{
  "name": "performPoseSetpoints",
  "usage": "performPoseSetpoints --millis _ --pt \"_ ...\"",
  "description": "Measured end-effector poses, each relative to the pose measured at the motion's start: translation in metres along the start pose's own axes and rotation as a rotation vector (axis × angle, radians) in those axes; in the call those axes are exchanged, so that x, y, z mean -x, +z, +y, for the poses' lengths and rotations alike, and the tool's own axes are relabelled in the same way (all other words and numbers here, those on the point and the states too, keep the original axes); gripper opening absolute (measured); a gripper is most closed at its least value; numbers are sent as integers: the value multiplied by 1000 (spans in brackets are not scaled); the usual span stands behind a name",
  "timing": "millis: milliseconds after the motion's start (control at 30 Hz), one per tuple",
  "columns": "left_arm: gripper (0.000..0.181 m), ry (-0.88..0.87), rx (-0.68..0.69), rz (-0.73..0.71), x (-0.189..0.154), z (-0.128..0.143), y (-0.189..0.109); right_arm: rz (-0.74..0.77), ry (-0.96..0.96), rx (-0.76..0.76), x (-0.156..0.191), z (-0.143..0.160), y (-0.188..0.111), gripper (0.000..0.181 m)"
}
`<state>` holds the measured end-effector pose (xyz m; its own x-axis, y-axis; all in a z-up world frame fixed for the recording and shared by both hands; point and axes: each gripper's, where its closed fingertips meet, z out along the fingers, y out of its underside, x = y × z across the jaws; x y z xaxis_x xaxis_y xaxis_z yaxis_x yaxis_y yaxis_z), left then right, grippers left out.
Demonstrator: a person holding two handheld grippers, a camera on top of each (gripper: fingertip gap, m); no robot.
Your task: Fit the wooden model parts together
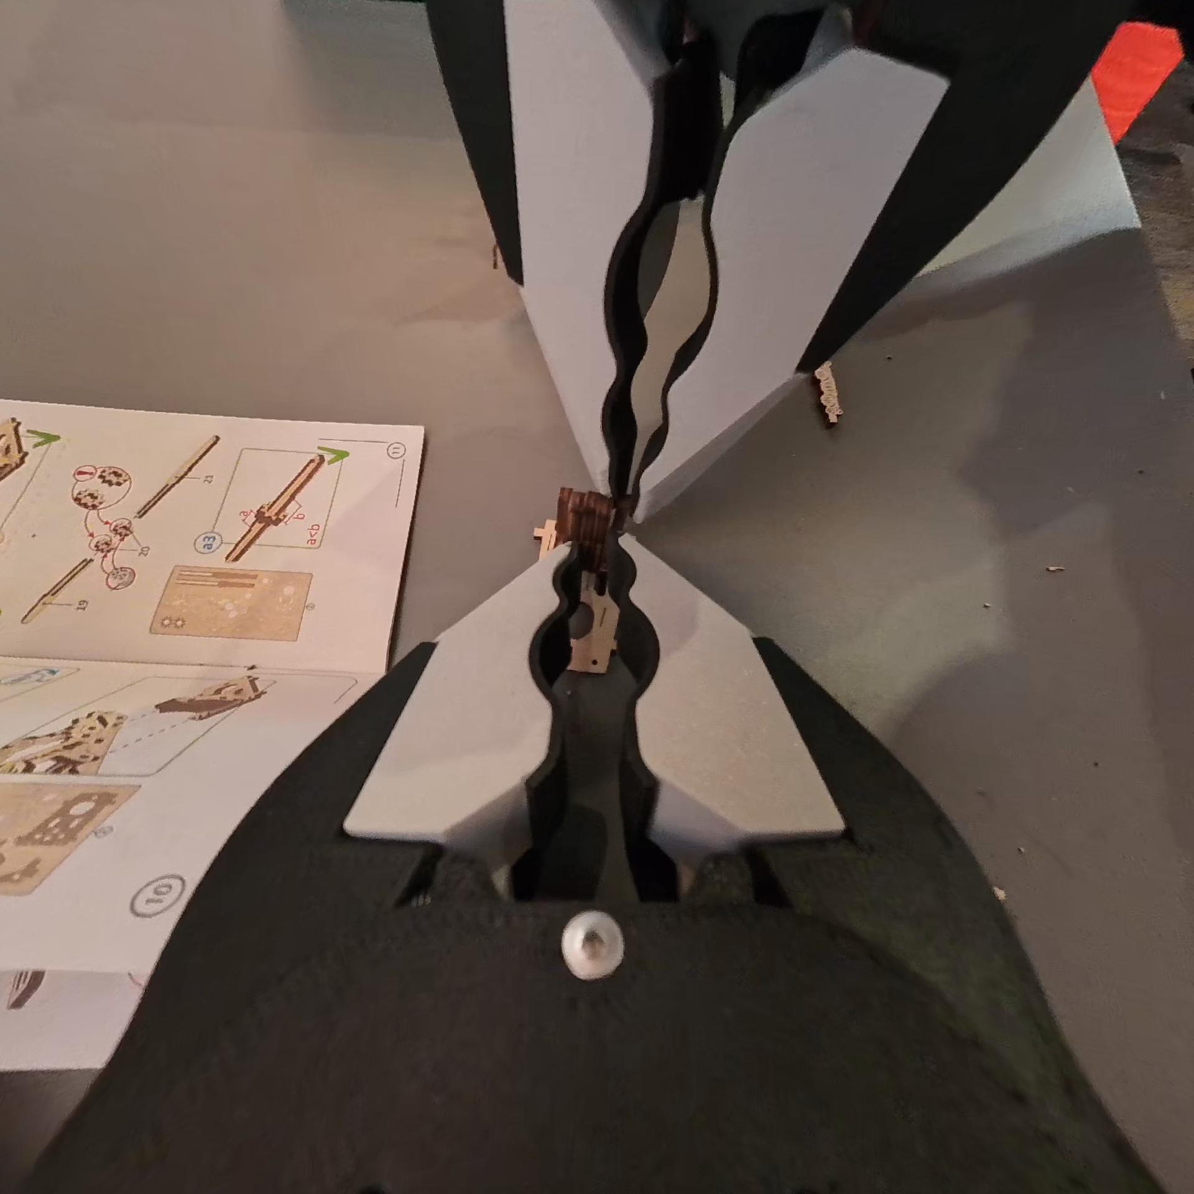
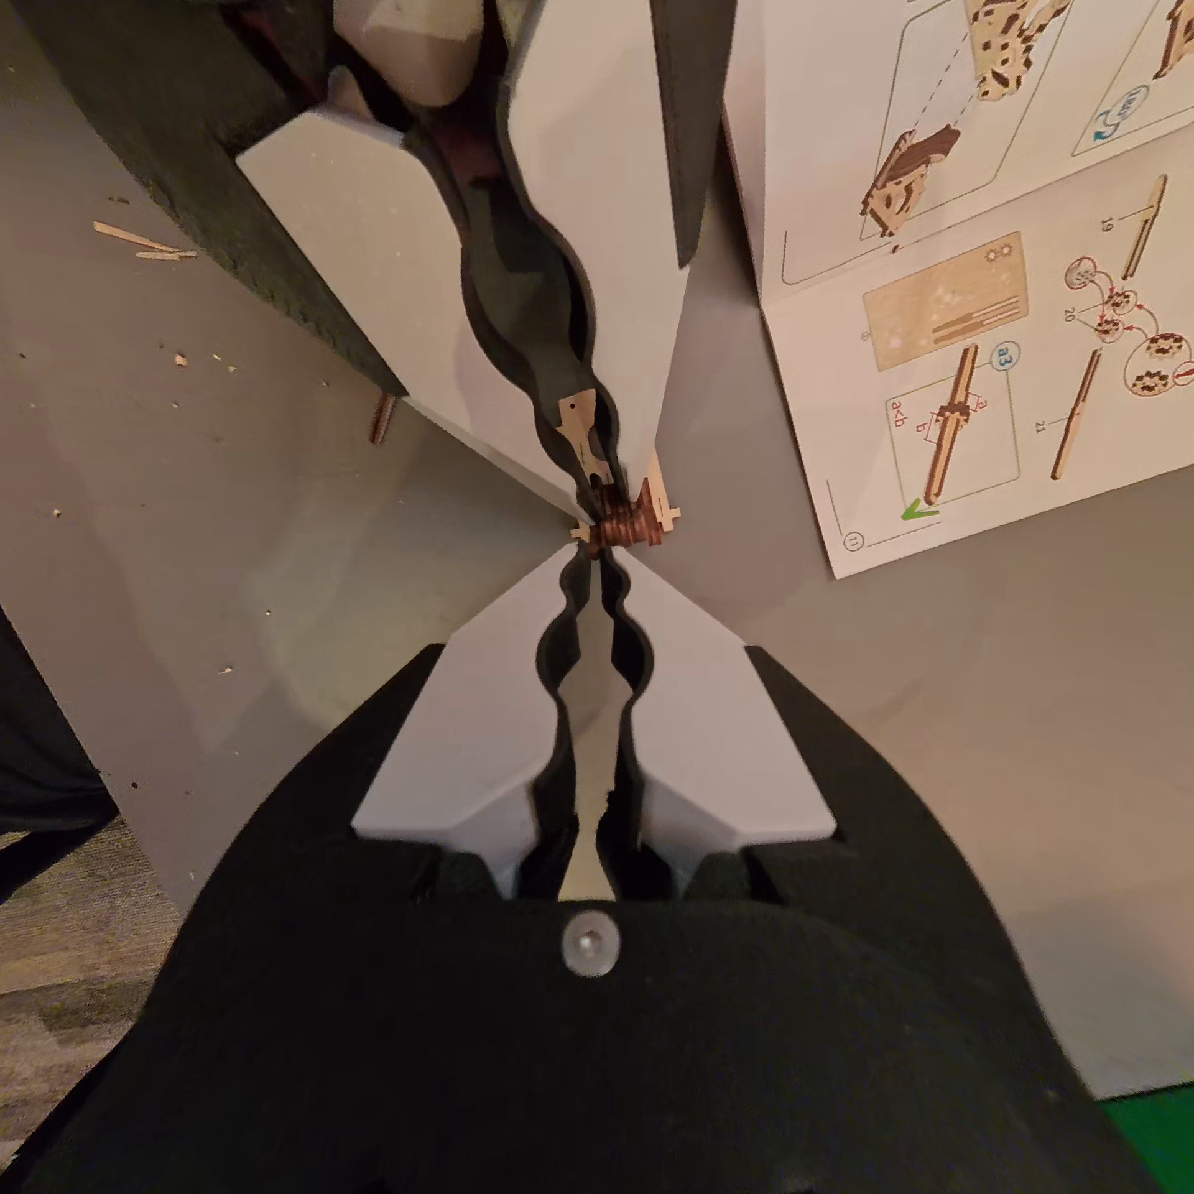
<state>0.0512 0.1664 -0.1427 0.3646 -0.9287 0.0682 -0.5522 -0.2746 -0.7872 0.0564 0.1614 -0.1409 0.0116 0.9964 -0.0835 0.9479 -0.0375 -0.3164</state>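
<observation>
An open white instruction booklet (image 1: 213, 549) with printed assembly drawings lies flat on the grey table (image 1: 258, 226), well to the left of the left claw (image 1: 597, 555). That claw, black-bodied with pale grey fingers (image 1: 491, 678) and wavy black pads, is pressed together on a pale flat plywood strip with a round hole (image 1: 596, 630), which runs up between its pads to the tips. At the tips sits a dark brown stack of small toothed wooden discs (image 1: 585, 517), fitted on the strip. From the far side the right claw (image 2: 594, 555) meets it tip to tip, pinching the same stack; its pads are closed at the tips. A small pale toothed wooden scrap (image 1: 829, 391) lies on the table to the right, beside the right claw's finger. Wood crumbs (image 1: 1053, 568) dot the table farther right.
</observation>
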Motion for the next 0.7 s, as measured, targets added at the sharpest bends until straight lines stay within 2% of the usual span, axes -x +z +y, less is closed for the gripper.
performPoseSetpoints --millis 700 --pt "5 109 4 -114 1 3 -2 15 22 104 -1 -2 1 1"
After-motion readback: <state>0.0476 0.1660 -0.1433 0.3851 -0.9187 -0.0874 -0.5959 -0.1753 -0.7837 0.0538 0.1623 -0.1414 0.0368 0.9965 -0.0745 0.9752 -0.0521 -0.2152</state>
